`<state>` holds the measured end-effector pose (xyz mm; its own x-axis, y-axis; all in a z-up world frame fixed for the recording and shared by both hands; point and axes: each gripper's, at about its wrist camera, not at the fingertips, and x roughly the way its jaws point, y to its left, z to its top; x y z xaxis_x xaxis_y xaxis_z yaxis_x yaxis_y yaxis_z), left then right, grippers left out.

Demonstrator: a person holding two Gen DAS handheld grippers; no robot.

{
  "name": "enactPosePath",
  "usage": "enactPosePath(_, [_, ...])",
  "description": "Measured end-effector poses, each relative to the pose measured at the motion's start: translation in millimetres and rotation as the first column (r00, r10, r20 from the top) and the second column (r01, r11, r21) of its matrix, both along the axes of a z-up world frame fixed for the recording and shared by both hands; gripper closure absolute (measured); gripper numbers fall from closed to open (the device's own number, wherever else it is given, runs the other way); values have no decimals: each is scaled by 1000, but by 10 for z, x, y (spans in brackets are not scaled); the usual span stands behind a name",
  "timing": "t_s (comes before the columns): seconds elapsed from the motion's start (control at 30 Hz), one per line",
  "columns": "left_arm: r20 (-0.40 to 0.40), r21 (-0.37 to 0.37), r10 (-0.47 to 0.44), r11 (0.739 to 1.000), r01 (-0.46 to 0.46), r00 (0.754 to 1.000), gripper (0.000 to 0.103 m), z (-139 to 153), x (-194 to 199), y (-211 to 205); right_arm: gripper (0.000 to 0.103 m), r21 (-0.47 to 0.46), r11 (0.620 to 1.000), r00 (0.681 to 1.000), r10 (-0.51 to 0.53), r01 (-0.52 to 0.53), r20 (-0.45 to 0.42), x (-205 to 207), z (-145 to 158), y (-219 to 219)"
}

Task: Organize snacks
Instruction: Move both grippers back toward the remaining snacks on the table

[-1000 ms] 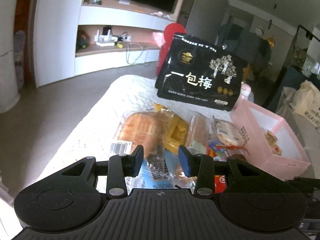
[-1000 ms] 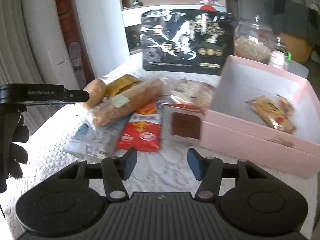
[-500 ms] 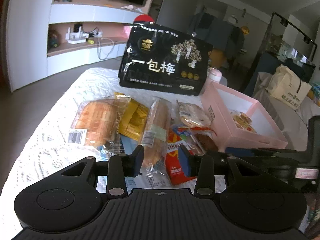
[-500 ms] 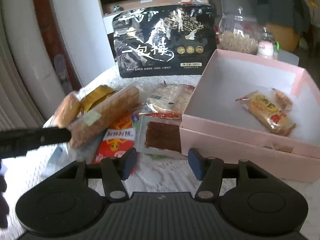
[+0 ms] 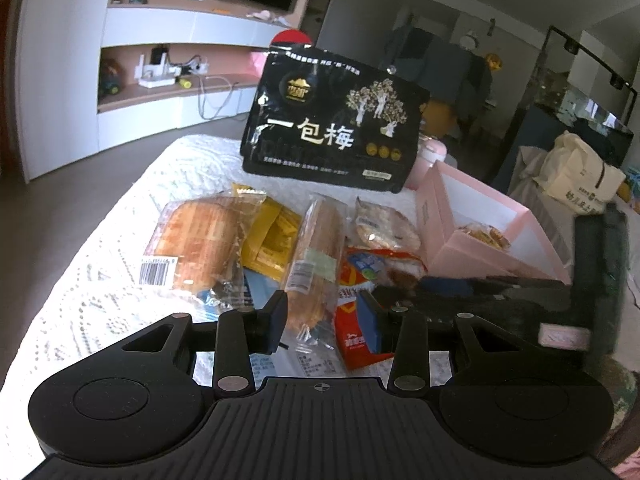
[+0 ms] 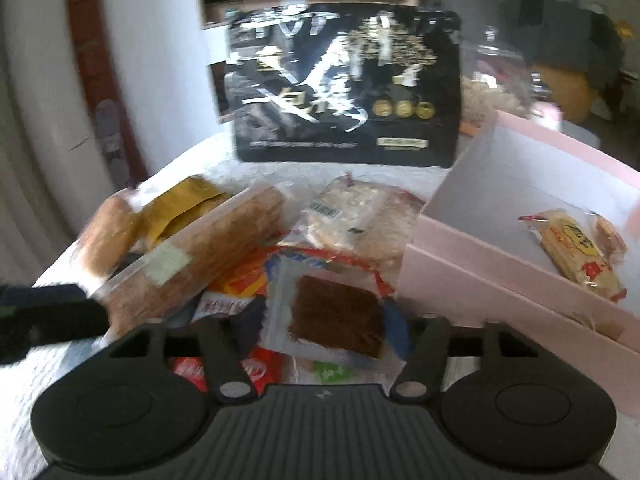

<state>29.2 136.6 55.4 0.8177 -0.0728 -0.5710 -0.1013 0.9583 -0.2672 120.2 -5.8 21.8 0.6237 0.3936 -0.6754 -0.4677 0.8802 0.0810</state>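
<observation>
Item: clear packet with a dark brown square (image 6: 334, 312), lying on the snack pile near the table's front edge, beside the pink box (image 6: 500, 276). Your right gripper (image 6: 324, 328) has its jaws part open around it, not visibly pressing, likely for lifting into the box. Your left gripper (image 5: 322, 316), jaws narrow and empty, hovers over the long bread (image 5: 316, 256). Black bag (image 5: 332, 120) stands at the far edge.
</observation>
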Motion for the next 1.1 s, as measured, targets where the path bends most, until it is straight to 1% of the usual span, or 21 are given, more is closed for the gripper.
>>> enactPosePath(0.13, [8, -10, -26, 1000, 26, 1000, 60, 32, 30, -57, 52, -22, 998, 998, 53, -53, -22, -158, 46, -194])
enactPosePath(0.2, [4, -14, -45, 999, 45, 999, 60, 32, 54, -101, 54, -29, 997, 997, 65, -66, -34, -258, 47, -330])
enactPosePath(0.27, [-5, -8, -60, 998, 60, 998, 60, 18, 83, -154, 54, -22, 995, 995, 98, -99, -36, -398, 63, -461])
enactPosePath(0.3, [-12, -7, -67, 998, 67, 998, 60, 8, 102, -185, 54, -29, 993, 993, 113, -113, -24, -480, 82, -508])
enactPosePath(0.33, [-18, -7, -75, 997, 74, 997, 60, -2, 125, -218, 59, -46, 991, 992, 125, -126, -10, -564, 96, -542])
enactPosePath(0.37, [-22, -6, -82, 997, 82, 996, 60, -9, 150, -250, 61, -74, 989, 991, 131, -129, 12, -650, 106, -563])
enactPosePath(0.43, [-24, 0, -101, 995, 101, 995, 60, -2, 225, -316, 61, -133, 984, 988, 133, -123, 74, -797, 117, -605])
enactPosePath(0.47, [-20, 0, -113, 994, 113, 993, 60, 22, 294, -346, 61, -145, 982, 986, 135, -120, 95, -848, 122, -632])
enactPosePath(0.5, [-15, -5, -118, 993, 118, 993, 60, 47, 358, -359, 60, -142, 983, 986, 134, -118, 104, -886, 133, -659])
enactPosePath(0.6, [-25, -30, -125, 992, 125, 992, 60, 123, 718, -362, 42, -89, 990, 990, 119, -113, 71, -917, 140, -730])
enactPosePath(0.73, [-80, -60, -52, 997, 47, 995, 60, 128, 1305, -252, 42, -34, 995, 994, 96, -95, 48, -964, 82, -764])
enactPosePath(0.8, [-117, -69, -32, 997, 24, 993, 60, 81, 1599, -194, 41, -28, 996, 996, 82, -80, 41, -998, 33, -766])
enactPosePath(0.87, [-146, -62, -6, 998, -4, 989, 61, 34, 1802, -143, 41, -27, 997, 995, 78, -76, 56, -1038, 24, -769])
enactPosePath(0.9, [-161, -45, -1, 999, -6, 987, 61, 29, 1848, -139, 40, -22, 997, 995, 75, -73, 69, -1057, 37, -778])
enactPosePath(0.97, [-148, -16, -57, 998, 55, 987, 62, 49, 1785, -201, 38, -8, 998, 994, 64, -64, 87, -1096, 47, -814])
enactPosePath(1.03, [-150, -8, -131, 991, 132, 980, 61, 29, 1619, -306, 37, 9, 998, 995, 57, -58, 79, -1079, 44, -842])
enactPosePath(1.1, [-188, -11, -153, 988, 154, 970, 62, -25, 1448, -384, 37, 9, 999, 997, 52, -52, 57, -1038, 32, -837])
